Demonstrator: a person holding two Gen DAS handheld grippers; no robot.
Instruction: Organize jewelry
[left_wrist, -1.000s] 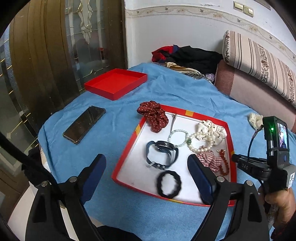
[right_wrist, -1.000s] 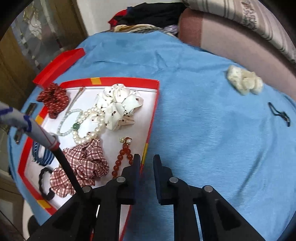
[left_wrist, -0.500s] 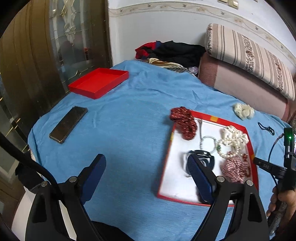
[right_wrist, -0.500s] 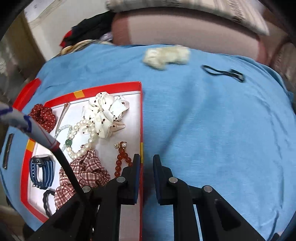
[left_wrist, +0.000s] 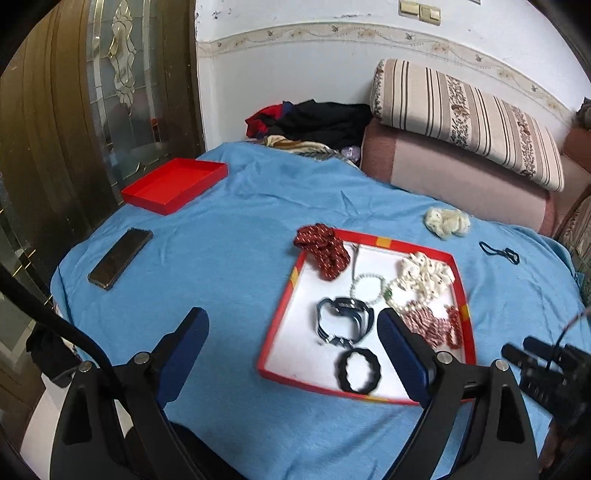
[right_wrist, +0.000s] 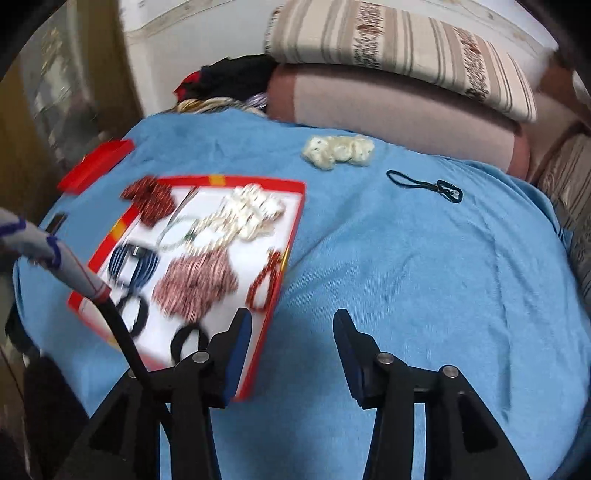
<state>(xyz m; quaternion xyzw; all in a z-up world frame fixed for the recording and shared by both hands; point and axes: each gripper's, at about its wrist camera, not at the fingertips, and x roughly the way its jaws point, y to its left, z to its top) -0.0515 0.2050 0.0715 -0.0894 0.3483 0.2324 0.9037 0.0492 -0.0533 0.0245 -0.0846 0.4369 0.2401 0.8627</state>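
Note:
A red-rimmed tray (left_wrist: 286, 310) (right_wrist: 291, 236) with a white floor lies on the blue cloth. It holds a dark red scrunchie (left_wrist: 325, 251), a blue watch (left_wrist: 343, 325), a black ring-shaped band (left_wrist: 357, 370), pearl and bead bracelets, a white scrunchie (left_wrist: 424, 269), a checked scrunchie (right_wrist: 195, 284) and red beads (right_wrist: 264, 280). A cream scrunchie (left_wrist: 447, 221) (right_wrist: 338, 150) and a black hair tie (left_wrist: 498, 253) (right_wrist: 424, 184) lie on the cloth beyond the tray. My left gripper (left_wrist: 291, 354) is open and empty over the tray's near left edge. My right gripper (right_wrist: 291, 354) is open and empty just right of the tray.
A red box lid (left_wrist: 173, 184) and a phone (left_wrist: 120, 256) lie at the left of the cloth. A sofa with a striped cushion (left_wrist: 465, 118) and a heap of clothes (left_wrist: 317, 122) stand behind. A wooden glass door (left_wrist: 74, 110) is at the left.
My right gripper has opened from nearly shut and pulled back and up, so the cream scrunchie and hair tie are in view. The left gripper has drawn back and stays open.

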